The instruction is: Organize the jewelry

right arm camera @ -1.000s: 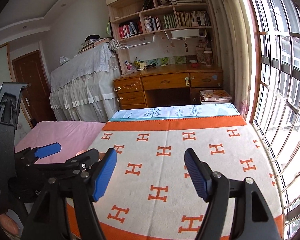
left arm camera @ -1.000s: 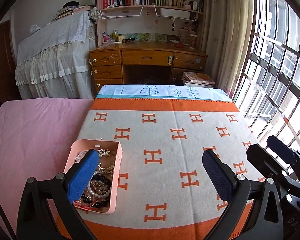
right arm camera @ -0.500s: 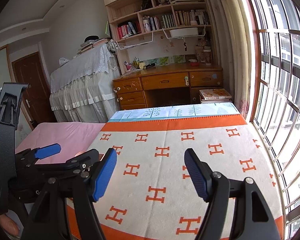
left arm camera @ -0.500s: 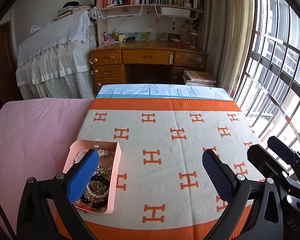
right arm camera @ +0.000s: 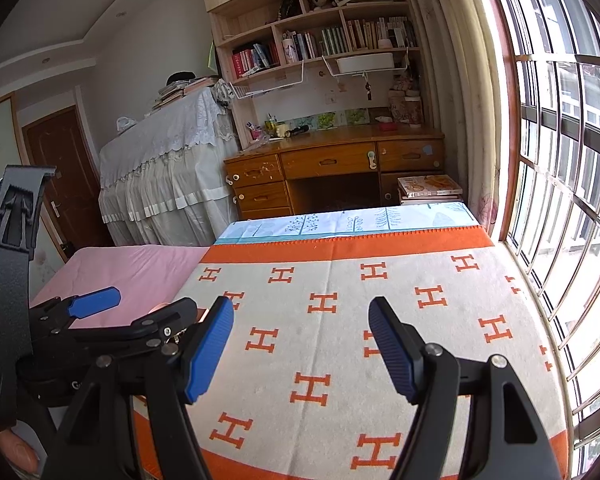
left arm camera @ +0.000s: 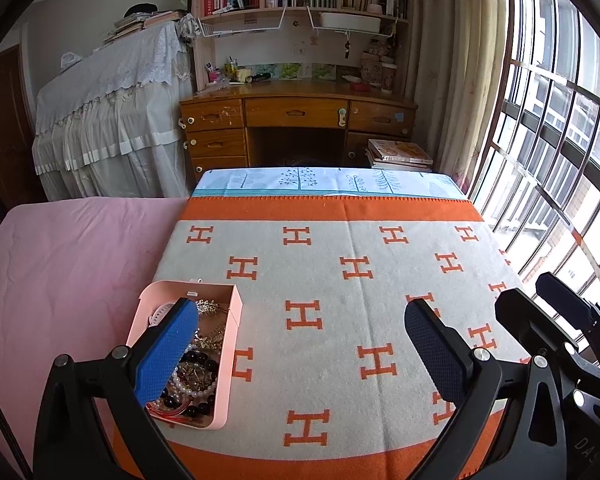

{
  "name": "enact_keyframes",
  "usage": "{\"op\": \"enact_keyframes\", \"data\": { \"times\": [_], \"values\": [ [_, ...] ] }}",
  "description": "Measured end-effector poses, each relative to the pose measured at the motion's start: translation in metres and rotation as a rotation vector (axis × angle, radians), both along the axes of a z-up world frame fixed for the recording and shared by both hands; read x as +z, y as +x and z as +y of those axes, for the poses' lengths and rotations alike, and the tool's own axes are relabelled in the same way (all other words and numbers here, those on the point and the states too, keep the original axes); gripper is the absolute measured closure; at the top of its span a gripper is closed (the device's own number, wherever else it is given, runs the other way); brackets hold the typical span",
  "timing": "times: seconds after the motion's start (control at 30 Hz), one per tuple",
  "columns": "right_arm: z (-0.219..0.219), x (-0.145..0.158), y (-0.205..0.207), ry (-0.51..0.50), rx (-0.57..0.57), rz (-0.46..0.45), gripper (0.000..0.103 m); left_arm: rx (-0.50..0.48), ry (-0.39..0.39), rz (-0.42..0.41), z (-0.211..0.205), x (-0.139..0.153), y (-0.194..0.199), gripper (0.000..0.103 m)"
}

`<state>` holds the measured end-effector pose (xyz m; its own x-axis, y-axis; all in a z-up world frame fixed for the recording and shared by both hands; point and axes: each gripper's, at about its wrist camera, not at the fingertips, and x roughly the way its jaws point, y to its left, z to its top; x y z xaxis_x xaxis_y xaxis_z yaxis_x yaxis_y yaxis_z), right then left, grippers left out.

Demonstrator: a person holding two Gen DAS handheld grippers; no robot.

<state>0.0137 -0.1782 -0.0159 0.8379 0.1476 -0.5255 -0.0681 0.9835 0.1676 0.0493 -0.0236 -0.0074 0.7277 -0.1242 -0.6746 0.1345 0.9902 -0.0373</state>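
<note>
An open pink box (left arm camera: 230, 360) lies on the orange-and-grey H-patterned blanket (left arm camera: 340, 280), near its left edge. Inside is a tangle of jewelry (left arm camera: 198, 376): white pearls, dark beads, gold pieces and a red cord. My left gripper (left arm camera: 300, 344) hangs open above the blanket, its left blue pad in front of the box, nothing between the fingers. My right gripper (right arm camera: 300, 344) is also open and empty over the blanket's near part. In the right wrist view the left gripper (right arm camera: 96, 320) covers nearly all of the box.
A pink sheet (left arm camera: 68, 264) covers the bed left of the blanket. Beyond the bed's far end stand a wooden desk (left arm camera: 296, 120) with bookshelves, a white-draped piece of furniture (left arm camera: 112, 120) and a book stack (left arm camera: 400, 154). Barred windows (left arm camera: 548, 140) run along the right.
</note>
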Motion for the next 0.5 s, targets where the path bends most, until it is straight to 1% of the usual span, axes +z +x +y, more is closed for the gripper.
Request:
{"op": "enact_keyframes", "data": {
  "times": [0.5],
  "values": [
    [-0.0056, -0.0042, 0.0006, 0.013, 0.000, 0.005, 0.032, -0.002, 0.005, 0.010, -0.0022, -0.0015, 0.0004, 0.001]
  ]
}}
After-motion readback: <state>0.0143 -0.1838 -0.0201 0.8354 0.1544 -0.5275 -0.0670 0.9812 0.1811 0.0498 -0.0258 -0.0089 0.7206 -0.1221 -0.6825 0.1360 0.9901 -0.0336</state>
